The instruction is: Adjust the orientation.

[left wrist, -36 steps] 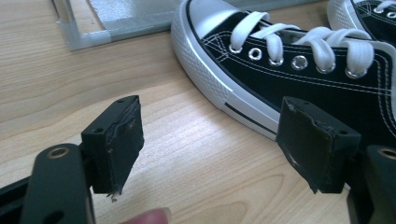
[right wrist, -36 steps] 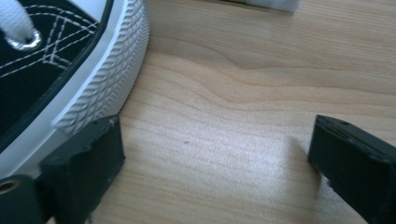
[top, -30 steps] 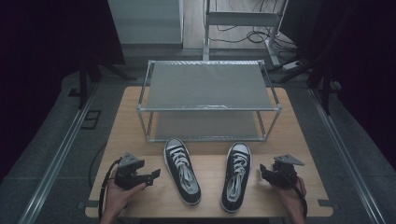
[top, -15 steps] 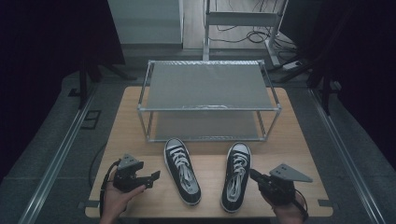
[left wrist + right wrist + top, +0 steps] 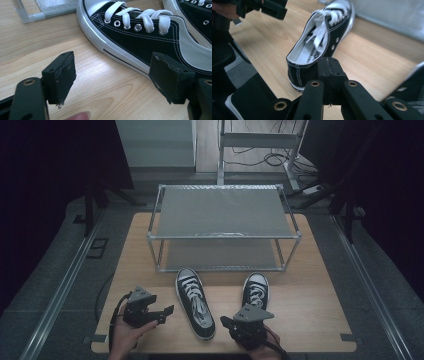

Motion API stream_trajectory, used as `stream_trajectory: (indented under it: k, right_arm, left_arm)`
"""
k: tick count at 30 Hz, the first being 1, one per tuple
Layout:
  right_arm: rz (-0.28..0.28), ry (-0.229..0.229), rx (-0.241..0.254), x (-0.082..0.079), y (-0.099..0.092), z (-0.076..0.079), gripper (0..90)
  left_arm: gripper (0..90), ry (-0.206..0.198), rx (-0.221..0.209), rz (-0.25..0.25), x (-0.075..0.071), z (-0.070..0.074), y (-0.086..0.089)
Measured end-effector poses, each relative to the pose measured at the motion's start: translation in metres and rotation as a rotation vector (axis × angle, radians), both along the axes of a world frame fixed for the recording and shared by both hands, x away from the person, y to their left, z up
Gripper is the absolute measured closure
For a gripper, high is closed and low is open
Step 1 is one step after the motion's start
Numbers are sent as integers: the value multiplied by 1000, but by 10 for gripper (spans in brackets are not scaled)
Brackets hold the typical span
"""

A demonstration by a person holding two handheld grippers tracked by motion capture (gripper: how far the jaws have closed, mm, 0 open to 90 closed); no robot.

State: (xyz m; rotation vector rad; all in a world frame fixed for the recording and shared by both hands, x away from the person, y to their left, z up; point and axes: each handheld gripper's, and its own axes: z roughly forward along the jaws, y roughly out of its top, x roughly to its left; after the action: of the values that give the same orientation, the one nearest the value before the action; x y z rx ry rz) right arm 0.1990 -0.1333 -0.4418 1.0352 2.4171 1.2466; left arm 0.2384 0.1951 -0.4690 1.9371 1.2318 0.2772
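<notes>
Two black-and-white sneakers are lying on the surface in front of me, toes pointing toward the far edge: the left sneaker (image 5: pixel 196 303) is sitting near the middle of the near half, and the right sneaker (image 5: pixel 255 290) is lying just beside it toward the right edge, its heel end hidden under my right gripper. One metal rack (image 5: pixel 224 227) with two mesh shelves is standing across the far half of the surface, both shelves bare, and the toes of both sneakers are ending just short of its near rail.

Two grippers are in my hands. I am holding the left gripper (image 5: pixel 169 310) near the near left corner, its jaws spread apart with nothing between them, pointing at the side of the left sneaker (image 5: pixel 140 37) without touching it. I am holding the right gripper (image 5: pixel 226 322) at the near edge, between the two heels; its jaws have just been closing and are now pressing together on nothing. In the right gripper view the left sneaker (image 5: pixel 322 42) is lying just past the closed jaws.

The surface (image 5: pixel 310 305) is one pale wooden top. Around it I am seeing grey floor (image 5: pixel 55 285), dark curtains on both sides, and cables (image 5: pixel 260 152) lying on the floor beyond the far edge.
</notes>
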Motion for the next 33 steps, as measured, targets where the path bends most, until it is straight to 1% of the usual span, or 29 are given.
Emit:
stream_trajectory:
  k: [1,5,8,11,14,15,18,22,25,26,28,29,32,33]
  right_arm:
    - [-1,8,-3,0,2,-2,900]
    - [13,16,-31,-2,11,-9,900]
    - [27,27,-61,-4,19,-14,900]
    - [24,27,-92,-5,25,-18,900]
    - [21,28,-94,-6,28,-21,900]
    - [20,26,-96,-6,28,-21,900]
    - [25,-10,-128,-12,34,-21,900]
    - [54,-5,-120,-17,42,-23,900]
    - [66,-27,-122,-22,50,-25,900]
    - [73,-27,-117,-23,53,-26,900]
    - [76,-47,-111,-27,59,-28,900]
    - [83,-49,-107,-28,61,-28,900]
    - [103,-37,-79,-28,67,-30,899]
    - [104,-40,-69,-28,70,-31,899]
  left_arm:
    - [217,2,1,2,0,0,0]
    - [218,4,3,0,1,-1,-1]
    - [217,2,5,-5,0,0,-2]
    - [217,3,5,-6,0,0,-2]
    - [218,3,5,-4,0,-1,-2]
    - [218,4,5,-5,0,-1,-2]
    - [217,6,7,-5,0,0,-2]
    - [217,4,4,-5,-1,0,-2]
    - [217,3,1,-3,-1,1,-2]
    - [217,4,1,-3,-1,1,-1]
    - [217,5,0,-4,-1,1,-1]
    - [217,4,-2,-5,-1,1,-1]
    - [218,5,-3,-5,-1,2,-1]
    - [217,4,-3,-5,-1,2,-1]
